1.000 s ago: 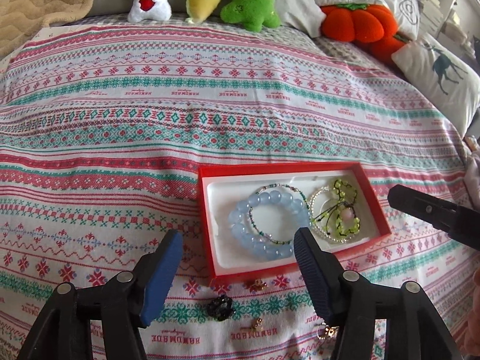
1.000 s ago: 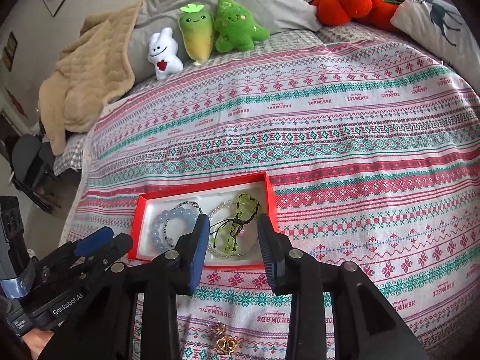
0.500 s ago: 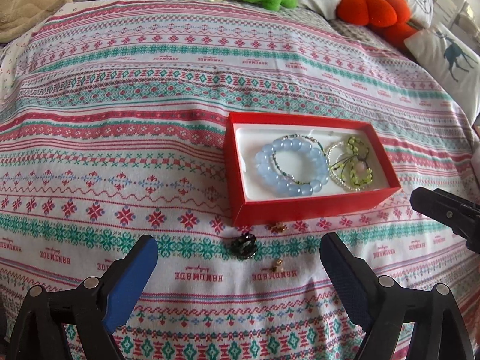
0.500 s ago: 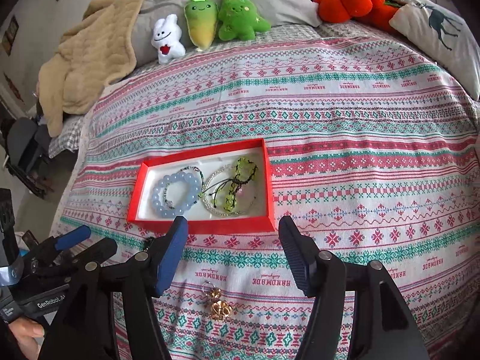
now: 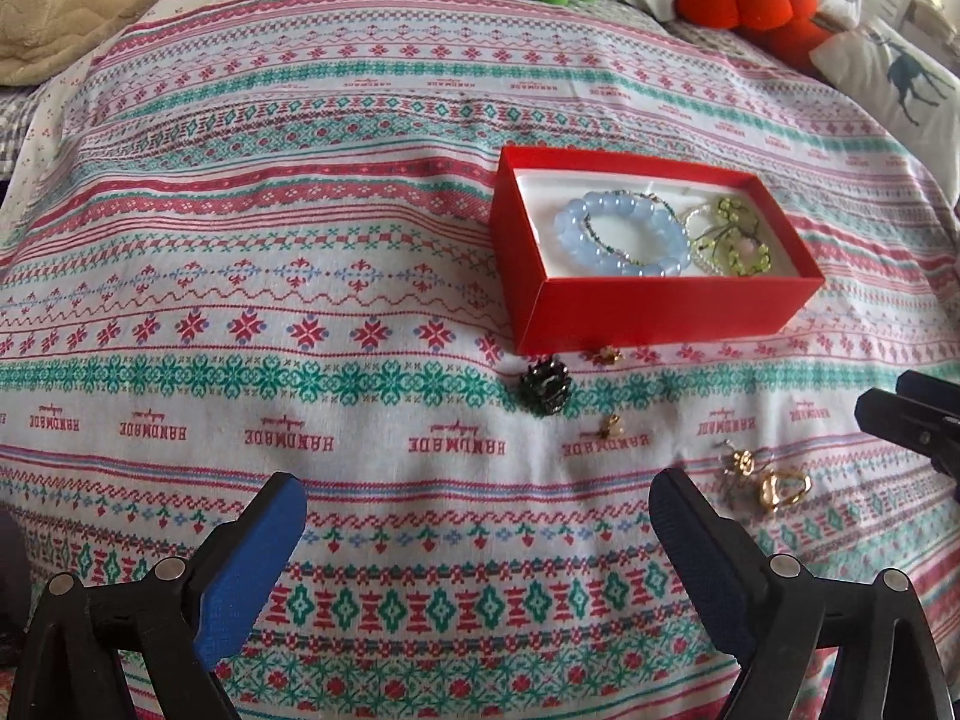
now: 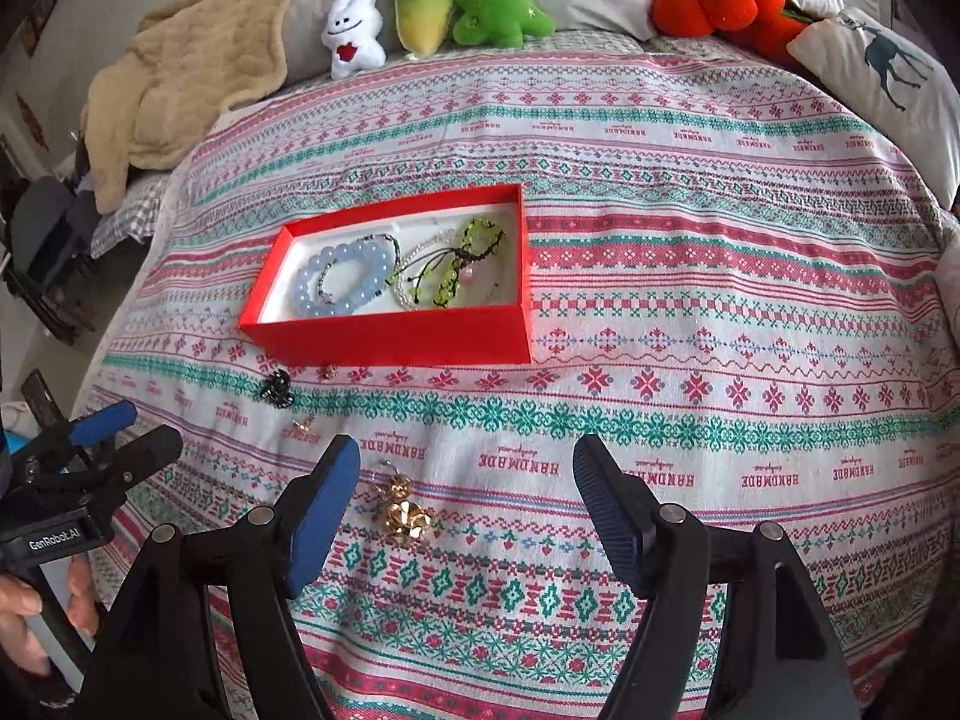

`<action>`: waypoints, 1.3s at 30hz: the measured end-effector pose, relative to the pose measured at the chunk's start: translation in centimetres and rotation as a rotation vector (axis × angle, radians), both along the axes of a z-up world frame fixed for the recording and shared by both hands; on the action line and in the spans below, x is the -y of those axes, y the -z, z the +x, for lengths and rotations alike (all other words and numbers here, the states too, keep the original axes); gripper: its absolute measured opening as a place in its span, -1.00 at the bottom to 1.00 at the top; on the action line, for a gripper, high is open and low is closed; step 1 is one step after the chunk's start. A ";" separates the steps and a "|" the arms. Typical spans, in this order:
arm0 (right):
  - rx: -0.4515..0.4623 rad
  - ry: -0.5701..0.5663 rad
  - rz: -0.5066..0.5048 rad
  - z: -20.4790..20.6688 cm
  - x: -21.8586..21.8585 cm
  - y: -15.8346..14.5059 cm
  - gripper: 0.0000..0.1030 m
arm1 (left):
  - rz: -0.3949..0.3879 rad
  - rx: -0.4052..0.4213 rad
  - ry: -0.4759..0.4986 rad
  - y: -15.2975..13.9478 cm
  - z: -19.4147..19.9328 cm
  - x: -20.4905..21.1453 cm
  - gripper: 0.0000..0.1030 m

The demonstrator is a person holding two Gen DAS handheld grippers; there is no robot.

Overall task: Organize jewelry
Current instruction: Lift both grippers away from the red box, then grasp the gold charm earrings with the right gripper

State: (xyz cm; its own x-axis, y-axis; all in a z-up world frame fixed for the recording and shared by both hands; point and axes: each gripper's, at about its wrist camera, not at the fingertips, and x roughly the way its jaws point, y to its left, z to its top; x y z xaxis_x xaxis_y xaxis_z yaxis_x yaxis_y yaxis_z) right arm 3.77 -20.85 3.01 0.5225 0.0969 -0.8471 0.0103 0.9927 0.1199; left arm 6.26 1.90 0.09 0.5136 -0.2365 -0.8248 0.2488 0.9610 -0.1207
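A red box (image 5: 660, 312) (image 6: 396, 336) sits on the patterned bedspread and holds a blue bead bracelet (image 5: 576, 240) (image 6: 300, 294) and a green bead bracelet (image 5: 744, 252) (image 6: 447, 282). In front of it lie a black piece (image 5: 546, 387) (image 6: 277, 389), two small gold pieces (image 5: 611, 426) (image 5: 609, 354) and a gold cluster (image 5: 774, 486) (image 6: 405, 513). My left gripper (image 5: 477, 498) hovers over bare cloth, its jaws opening with nothing between them. My right gripper (image 6: 468, 456) is opening too, and the gold cluster lies just inside its left finger, untouched.
Plush toys (image 6: 420, 6), an orange pumpkin cushion (image 6: 714, 0), a deer pillow (image 6: 888, 72) and a beige blanket (image 6: 198, 72) line the bed's far side. A hand (image 6: 24, 618) holds the left gripper's handle. The bed's edge drops off at the left.
Both grippers have drawn back from the red box toward the near edge of the bed. Their jaws have spread wider, and the loose pieces in front of the box have come into view.
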 end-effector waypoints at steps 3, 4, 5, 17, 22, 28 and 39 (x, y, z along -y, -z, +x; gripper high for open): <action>-0.015 -0.010 -0.020 -0.5 -0.1 0.9 0.48 | 0.030 0.000 0.015 1.1 -0.7 -0.3 0.85; -0.019 -0.014 -0.024 -0.7 -0.1 1.2 0.48 | 0.038 0.001 0.020 1.4 -0.9 -0.4 0.85; -0.024 -0.019 -0.028 -0.9 -0.2 1.5 0.48 | 0.046 0.002 0.025 1.7 -1.0 -0.5 0.85; -0.033 -0.150 -0.140 -3.5 -3.3 5.4 0.48 | 0.103 -0.014 0.081 4.7 -2.5 -1.2 0.85; -0.030 -0.159 -0.191 -3.3 -4.2 6.6 0.48 | 0.104 -0.017 0.086 5.5 -2.4 -1.4 0.85; 0.016 -0.179 -0.187 -2.8 -4.8 6.6 0.47 | 0.123 -0.001 0.096 5.6 -2.3 -1.0 0.88; 0.042 -0.200 -0.166 -1.9 -5.5 6.3 -0.40 | 0.111 -0.007 0.100 5.5 -1.8 -0.8 0.88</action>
State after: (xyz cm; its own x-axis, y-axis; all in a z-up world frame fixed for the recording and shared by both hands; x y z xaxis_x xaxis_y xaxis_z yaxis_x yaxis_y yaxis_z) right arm 1.86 -15.40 -3.33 0.5419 0.0631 -0.8381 -0.1892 0.9807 -0.0485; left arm 4.45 2.73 -5.42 0.4866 -0.1931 -0.8520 0.3431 0.9391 -0.0168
